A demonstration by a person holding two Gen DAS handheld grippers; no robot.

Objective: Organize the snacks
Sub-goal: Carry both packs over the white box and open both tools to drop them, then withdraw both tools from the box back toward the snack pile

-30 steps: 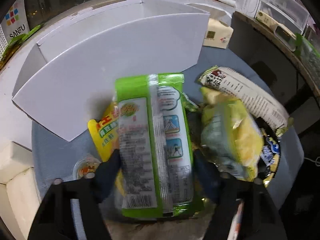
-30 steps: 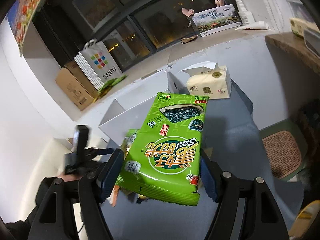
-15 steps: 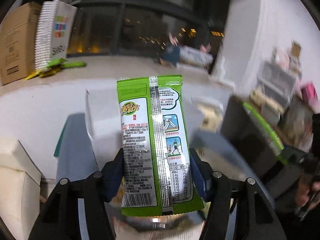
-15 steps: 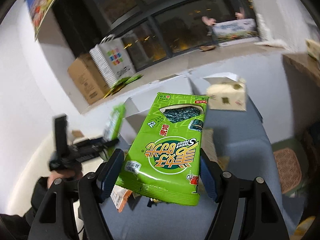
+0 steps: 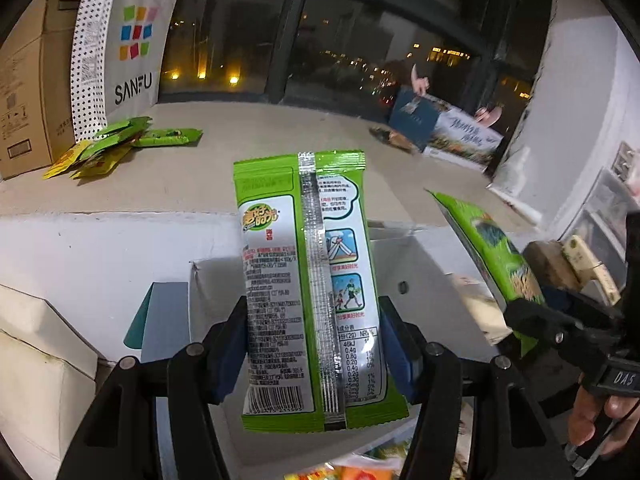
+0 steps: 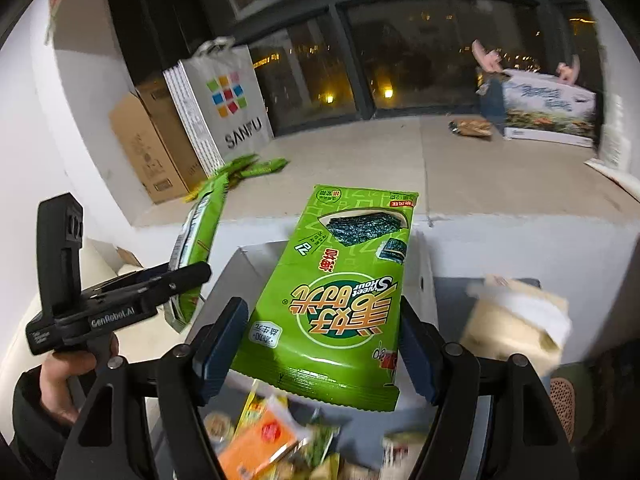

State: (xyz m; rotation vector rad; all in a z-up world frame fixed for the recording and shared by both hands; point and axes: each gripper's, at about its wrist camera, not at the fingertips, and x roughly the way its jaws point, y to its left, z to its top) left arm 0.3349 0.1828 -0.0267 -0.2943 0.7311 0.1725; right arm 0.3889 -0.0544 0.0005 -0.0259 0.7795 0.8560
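A: Carrying stage? Both packets are lifted above the white box point(image 5: 432, 264).

B: Yes. Left gripper point(image 5: 312, 344) clamps one green packet point(image 5: 308, 280); right gripper point(image 6: 320, 344) clamps another packet point(image 6: 340, 292). Next: lower both into the box.

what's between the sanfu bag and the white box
In the right wrist view, loose green snack packets lie on the beige ledge between the SANFU bag and the white box.

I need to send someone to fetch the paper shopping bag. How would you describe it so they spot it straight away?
Look along the beige window ledge under the dark window. At its left end a white paper shopping bag stands upright against a brown cardboard box. Its polka-dotted side, grid of coloured squares and the word SANFU set it apart from the plain box.
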